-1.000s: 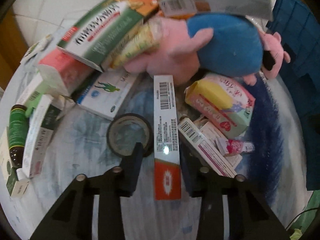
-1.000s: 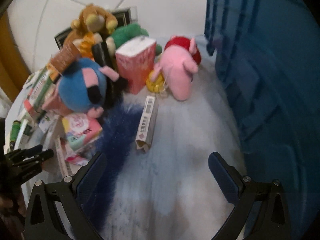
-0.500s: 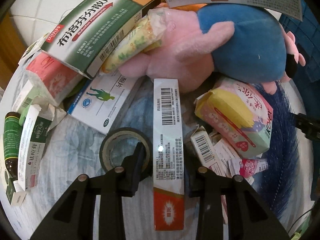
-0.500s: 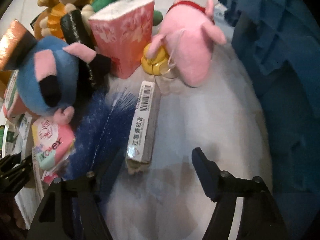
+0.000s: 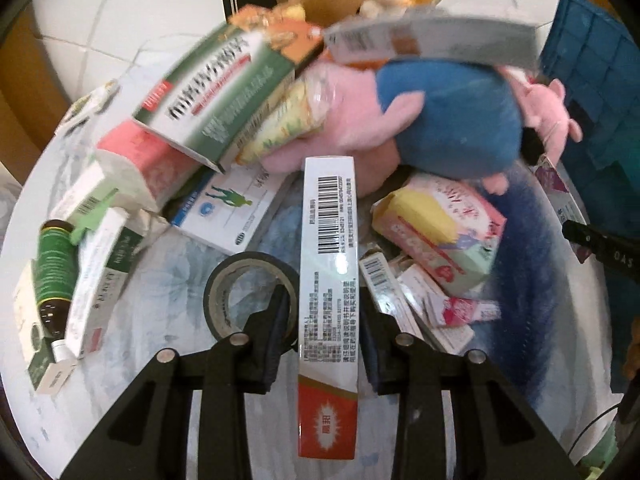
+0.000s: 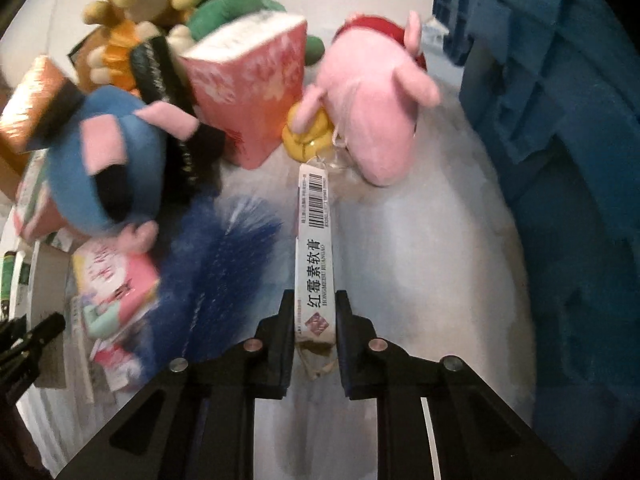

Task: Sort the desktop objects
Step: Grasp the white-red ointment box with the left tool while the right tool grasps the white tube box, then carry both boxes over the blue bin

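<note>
My left gripper is shut on a long white toothpaste box with a barcode and a red end, held just above the cluttered table. A black tape roll lies by its left finger. My right gripper is shut on a narrow white ointment box with a barcode and black characters. Around it lie a pink pig plush, a blue and pink plush, a pink tissue pack and a blue brush.
A blue crate stands along the right. The left wrist view shows a heap of medicine boxes, a green bottle, pink packets and the blue plush. Brown and green plush toys sit at the back.
My right gripper moved forward to the ointment box and closed on it. My left gripper stays shut on the toothpaste box, which has lifted and drawn back slightly.
</note>
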